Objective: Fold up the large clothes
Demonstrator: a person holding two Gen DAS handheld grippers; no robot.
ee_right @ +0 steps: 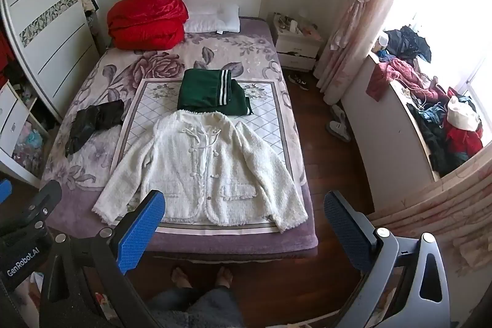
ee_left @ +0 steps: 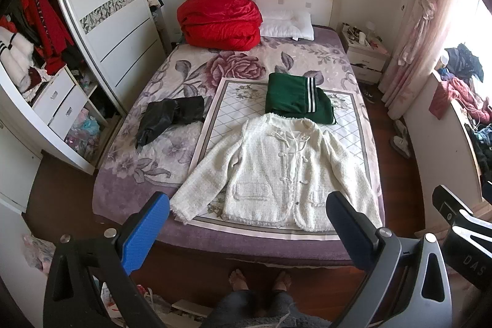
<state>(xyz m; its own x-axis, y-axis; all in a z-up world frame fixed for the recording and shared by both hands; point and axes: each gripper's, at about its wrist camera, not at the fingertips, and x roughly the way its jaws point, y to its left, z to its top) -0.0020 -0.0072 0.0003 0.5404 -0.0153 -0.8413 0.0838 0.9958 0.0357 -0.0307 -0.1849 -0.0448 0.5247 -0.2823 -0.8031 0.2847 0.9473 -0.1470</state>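
Cream-white tweed jacket is lying face up, front buttoned and sleeves angled outward, on a quilted diamond-pattern mat at the near end of a bed covered in a purple floral blanket. Just beyond its collar, a folded green garment with white stripes is sitting on the same mat. To the left, off the mat, a crumpled black garment is lying on the blanket. At the far end, a bundled red quilt is resting beside a white pillow against the headboard. The left gripper is hovering above the jacket's hem, its blue-padded fingers spread wide apart and gripping nothing. The right gripper is hovering alongside, fingers equally wide apart, also empty. A person's bare feet are standing on the wooden floor at the bed's near edge. An open wardrobe is standing on the left, a nightstand on the far right.
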